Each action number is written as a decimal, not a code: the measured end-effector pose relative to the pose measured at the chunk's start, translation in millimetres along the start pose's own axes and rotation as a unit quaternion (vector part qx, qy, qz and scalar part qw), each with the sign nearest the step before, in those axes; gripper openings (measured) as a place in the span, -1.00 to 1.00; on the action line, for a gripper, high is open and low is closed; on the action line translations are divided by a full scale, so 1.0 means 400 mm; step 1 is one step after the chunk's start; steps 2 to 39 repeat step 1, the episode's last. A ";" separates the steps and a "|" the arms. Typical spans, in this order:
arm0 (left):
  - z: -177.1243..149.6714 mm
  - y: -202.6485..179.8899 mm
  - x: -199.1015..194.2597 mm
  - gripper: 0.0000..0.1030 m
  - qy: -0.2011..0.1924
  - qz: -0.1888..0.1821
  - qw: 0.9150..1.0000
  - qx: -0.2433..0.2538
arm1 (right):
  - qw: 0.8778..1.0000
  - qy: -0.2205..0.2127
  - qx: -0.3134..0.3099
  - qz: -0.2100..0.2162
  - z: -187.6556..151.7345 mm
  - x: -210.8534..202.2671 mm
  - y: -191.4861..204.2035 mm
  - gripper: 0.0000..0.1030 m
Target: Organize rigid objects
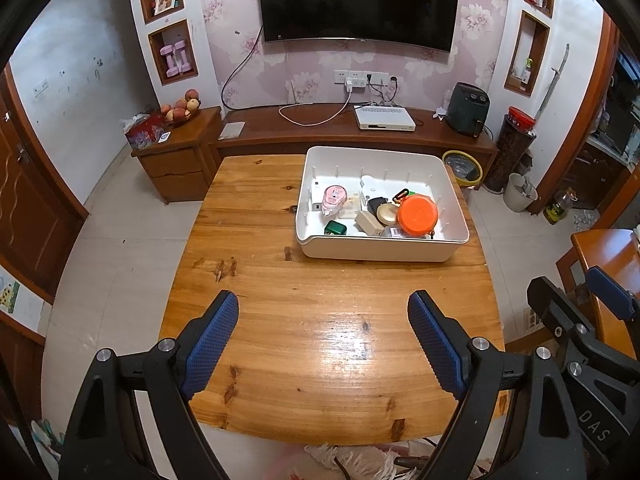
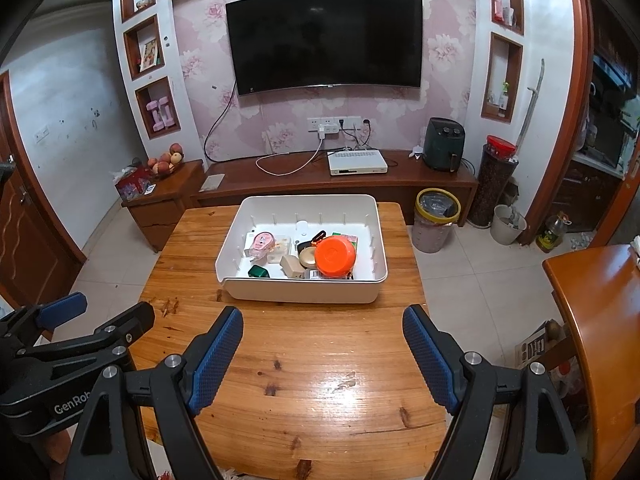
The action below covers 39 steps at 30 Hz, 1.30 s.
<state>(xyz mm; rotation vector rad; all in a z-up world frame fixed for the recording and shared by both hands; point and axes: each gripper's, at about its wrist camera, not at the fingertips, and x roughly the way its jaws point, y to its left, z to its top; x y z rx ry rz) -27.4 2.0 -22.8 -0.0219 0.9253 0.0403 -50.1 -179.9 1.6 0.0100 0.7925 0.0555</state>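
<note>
You hold the left gripper [image 1: 323, 316] and the right gripper [image 2: 322, 332] above the near half of the wooden table [image 1: 256, 240], jaws wide and empty. Every small object in view already lies inside the white plastic bin [image 2: 240, 240] at the far half; the tabletop around it is bare, so the gathering appears done or not yet begun. The bin is smooth, round-cornered, with ribbed inner walls. Inside it: an orange round lid [image 2: 334, 257], a green box [image 2: 259, 271], a pink tape dispenser [image 1: 334, 198].
</note>
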 end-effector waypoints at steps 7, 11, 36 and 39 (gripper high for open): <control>0.001 0.001 0.000 0.72 0.000 -0.001 1.000 0.000 | 1.000 0.000 0.000 0.000 -0.001 -0.001 0.003 0.60; 0.001 0.001 0.000 0.72 0.000 -0.001 1.000 0.000 | 1.000 0.000 0.000 0.000 -0.001 -0.001 0.003 0.60; 0.001 0.001 0.000 0.72 0.000 -0.001 1.000 0.000 | 1.000 0.000 0.000 0.000 -0.001 -0.001 0.003 0.60; 0.001 0.001 0.000 0.72 0.000 -0.001 1.000 0.000 | 1.000 0.000 0.000 0.000 -0.001 -0.001 0.003 0.60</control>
